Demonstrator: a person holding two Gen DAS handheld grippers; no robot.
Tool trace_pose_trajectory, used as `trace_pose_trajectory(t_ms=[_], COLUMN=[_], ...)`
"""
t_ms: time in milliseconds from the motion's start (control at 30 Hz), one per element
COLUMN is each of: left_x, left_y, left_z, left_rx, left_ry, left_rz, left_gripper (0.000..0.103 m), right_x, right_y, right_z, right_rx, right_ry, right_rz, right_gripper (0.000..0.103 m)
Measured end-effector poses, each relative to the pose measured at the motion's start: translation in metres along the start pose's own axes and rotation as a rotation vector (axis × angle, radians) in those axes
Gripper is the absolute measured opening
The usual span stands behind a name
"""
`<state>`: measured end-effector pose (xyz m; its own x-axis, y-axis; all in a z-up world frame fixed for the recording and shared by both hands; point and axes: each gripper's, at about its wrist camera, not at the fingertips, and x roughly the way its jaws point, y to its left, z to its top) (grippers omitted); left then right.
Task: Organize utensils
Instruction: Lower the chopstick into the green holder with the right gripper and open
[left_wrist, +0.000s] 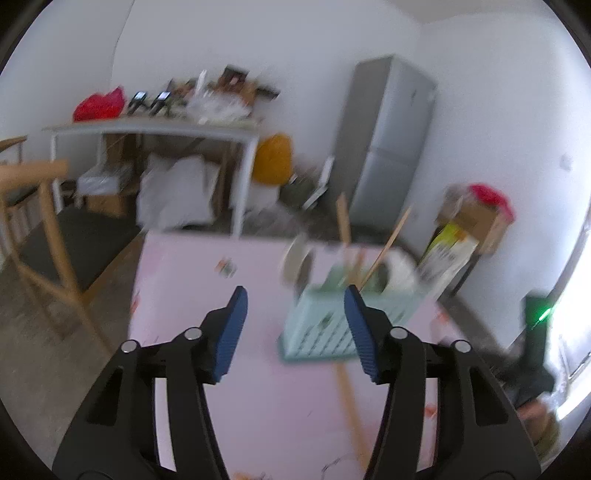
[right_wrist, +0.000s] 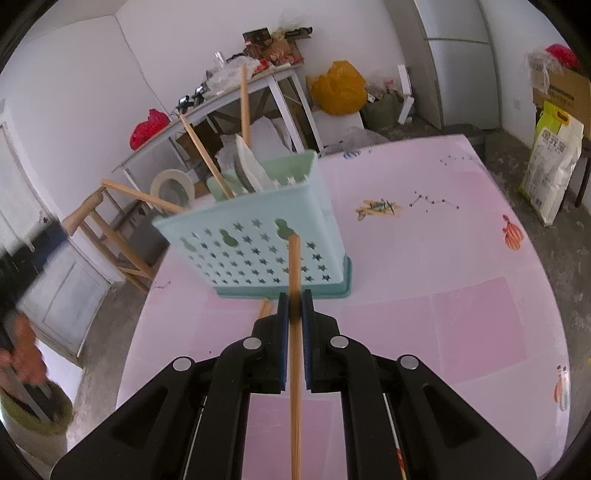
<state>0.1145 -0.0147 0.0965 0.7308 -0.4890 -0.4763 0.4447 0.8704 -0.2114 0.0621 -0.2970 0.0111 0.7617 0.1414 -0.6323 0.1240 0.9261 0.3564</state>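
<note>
The right gripper (right_wrist: 294, 295) is clamped on a slender wooden chopstick (right_wrist: 294, 266) whose long axis runs straight up the frame, its tip overlapping the front wall of the pale green plastic utensil caddy with star-shaped cut-outs (right_wrist: 258, 254). The caddy stands directly ahead at frame centre on the pink table cover (right_wrist: 461, 314) — its open top, already holding other wooden sticks, lies above and beyond the tip. The left gripper (left_wrist: 293, 299) is apart and empty; its view shows the caddy at centre right, so the right gripper is judged the nearer.
</note>
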Motion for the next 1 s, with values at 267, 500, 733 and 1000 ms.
trace_pose_trajectory(t_ms=[267, 500, 733, 1000], left_x=[0.042, 0.056, 0.066, 0.075], left_y=[0.009, 0.008, 0.007, 0.008], left_z=[-0.052, -0.067, -0.066, -0.065], left_rx=[0.073, 0.057, 0.034, 0.016], left_ry=[0.257, 0.33, 0.349, 0.389], left_rz=[0.229, 0.232, 0.241, 0.226], left_gripper=[0.069, 0.072, 0.073, 0.077], right_x=[-0.037, -0.068, -0.095, -0.123], right_y=[0.013, 0.03, 0.058, 0.09], right_z=[0.019, 0.044, 0.081, 0.126], right_rx=[-0.026, -0.057, -0.143, -0.24], right_ry=[-0.096, -0.199, -0.295, -0.416], right_rz=[-0.003, -0.004, 0.013, 0.046], right_gripper=[0.007, 0.007, 0.007, 0.007])
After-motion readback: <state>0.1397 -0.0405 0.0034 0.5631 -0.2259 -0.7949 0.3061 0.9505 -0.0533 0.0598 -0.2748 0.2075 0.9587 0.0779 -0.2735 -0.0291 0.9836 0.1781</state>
